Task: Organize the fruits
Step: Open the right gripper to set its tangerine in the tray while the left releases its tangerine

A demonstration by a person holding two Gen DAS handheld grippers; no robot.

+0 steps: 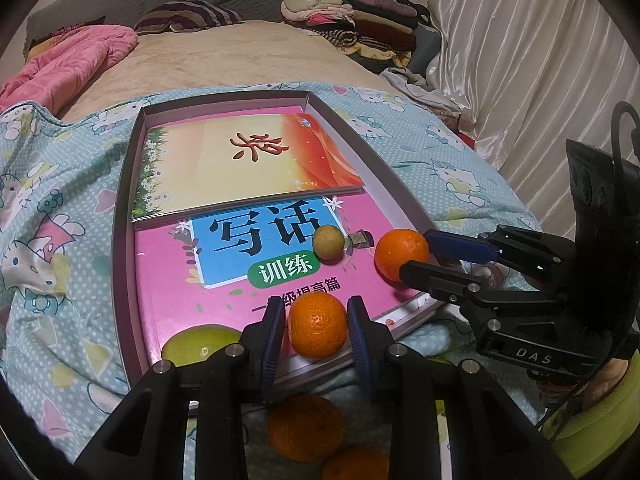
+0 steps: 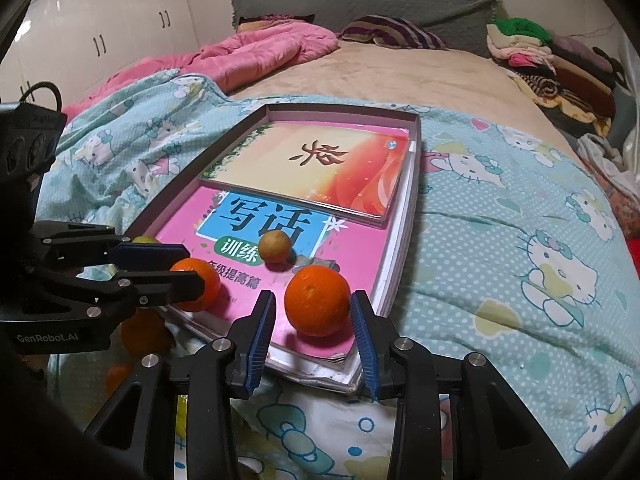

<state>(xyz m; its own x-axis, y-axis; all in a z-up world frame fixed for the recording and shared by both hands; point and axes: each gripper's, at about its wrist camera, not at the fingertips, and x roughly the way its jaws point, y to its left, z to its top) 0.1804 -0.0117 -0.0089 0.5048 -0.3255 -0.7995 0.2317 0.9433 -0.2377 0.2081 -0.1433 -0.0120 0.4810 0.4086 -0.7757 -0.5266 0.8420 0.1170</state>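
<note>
My left gripper (image 1: 316, 330) sits open around a small orange (image 1: 317, 324) at the near edge of the pink workbook (image 1: 224, 300), its blue pads just beside the peel with a sliver of gap on each side, and my right gripper (image 2: 314, 314) is likewise spread around a larger orange (image 2: 317, 306) on the book's near right corner, not squeezing it. Both fruits rest inside the shallow box lid (image 1: 120, 216) on the blue cartoon quilt (image 1: 48, 240), with a little tan round fruit (image 1: 328, 242) farther back on the cover and a green-yellow fruit (image 1: 200, 344) at the near left. Two more oranges (image 1: 306, 428) lie below my left gripper, off the lid's near edge.
</note>
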